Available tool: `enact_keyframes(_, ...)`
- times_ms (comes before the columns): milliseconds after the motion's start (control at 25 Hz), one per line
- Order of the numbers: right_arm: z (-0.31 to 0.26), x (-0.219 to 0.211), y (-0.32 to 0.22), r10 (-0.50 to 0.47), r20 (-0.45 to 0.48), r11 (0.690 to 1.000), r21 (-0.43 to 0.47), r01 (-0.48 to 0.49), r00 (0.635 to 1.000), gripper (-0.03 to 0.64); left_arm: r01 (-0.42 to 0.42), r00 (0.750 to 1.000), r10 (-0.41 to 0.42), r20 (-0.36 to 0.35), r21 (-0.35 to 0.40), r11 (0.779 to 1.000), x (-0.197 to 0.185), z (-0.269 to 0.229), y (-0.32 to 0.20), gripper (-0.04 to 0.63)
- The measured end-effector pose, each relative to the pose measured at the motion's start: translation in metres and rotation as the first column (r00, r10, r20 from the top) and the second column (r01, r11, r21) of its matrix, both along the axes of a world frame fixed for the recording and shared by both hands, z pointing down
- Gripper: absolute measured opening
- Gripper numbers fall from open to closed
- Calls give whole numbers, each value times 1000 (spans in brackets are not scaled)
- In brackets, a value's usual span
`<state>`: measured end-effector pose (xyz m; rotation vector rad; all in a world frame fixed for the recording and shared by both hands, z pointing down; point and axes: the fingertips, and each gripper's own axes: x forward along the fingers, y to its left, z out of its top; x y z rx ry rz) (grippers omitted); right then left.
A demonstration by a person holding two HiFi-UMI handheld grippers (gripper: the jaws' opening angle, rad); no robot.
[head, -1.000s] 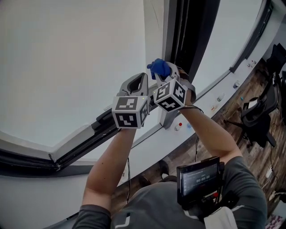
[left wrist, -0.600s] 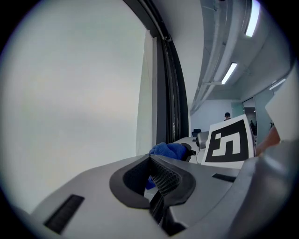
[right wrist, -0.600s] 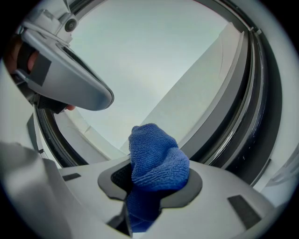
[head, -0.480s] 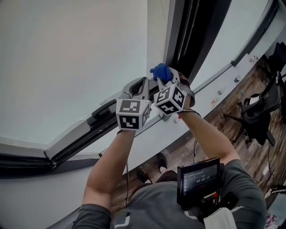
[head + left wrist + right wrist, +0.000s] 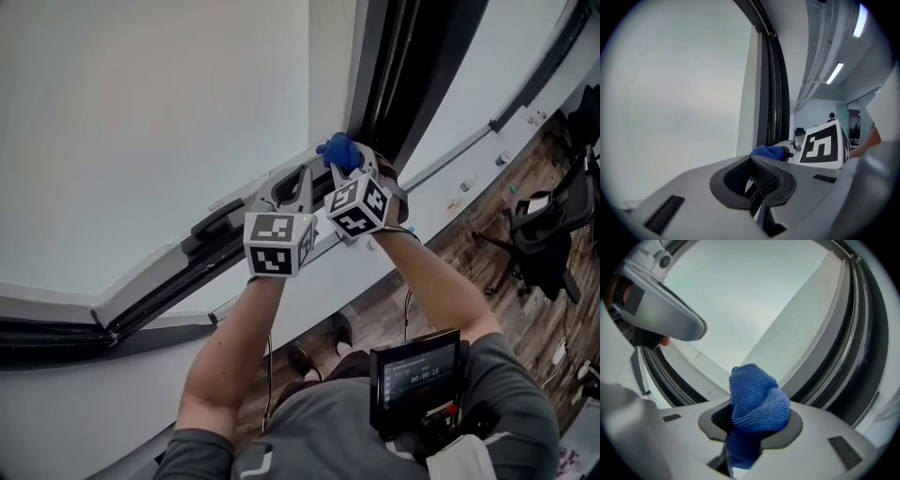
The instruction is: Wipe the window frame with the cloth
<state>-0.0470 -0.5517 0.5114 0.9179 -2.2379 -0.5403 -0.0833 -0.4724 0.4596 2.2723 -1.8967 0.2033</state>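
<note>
A bunched blue cloth (image 5: 757, 401) sticks out of my right gripper (image 5: 752, 427), which is shut on it. In the head view the cloth (image 5: 339, 150) touches the corner where the dark upright window frame (image 5: 389, 75) meets the white lower frame (image 5: 178, 262). The right gripper (image 5: 349, 167) is just below the cloth. My left gripper (image 5: 298, 183) hangs close beside it on the left, over the lower frame. Its jaws are shut with nothing between them (image 5: 757, 177). The cloth (image 5: 766, 151) and the right gripper's marker cube (image 5: 825, 146) show ahead of them.
Large pale window panes fill the left and top. A white sill (image 5: 441, 178) with small objects (image 5: 467, 184) runs to the right. Below lie a wooden floor and a black office chair (image 5: 544, 244). A screen device (image 5: 417, 375) hangs on the person's chest.
Both grippers stay close together at the frame corner with the cloth still held. The whole view has shifted slightly, so the lower frame sits a little higher in the picture.
</note>
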Motion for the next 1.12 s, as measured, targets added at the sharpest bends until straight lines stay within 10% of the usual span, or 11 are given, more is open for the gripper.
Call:
enact_keyframes(480, -62, 29, 79, 36, 196, 998, -63, -24, 980, 141, 71, 992, -66, -110, 43, 997, -3, -42, 80, 2)
enact_keyframes(1120, -85, 51, 124, 132, 338, 987, -133, -91, 932, 141, 65, 997, -59, -54, 122, 990, -10, -65, 132, 2)
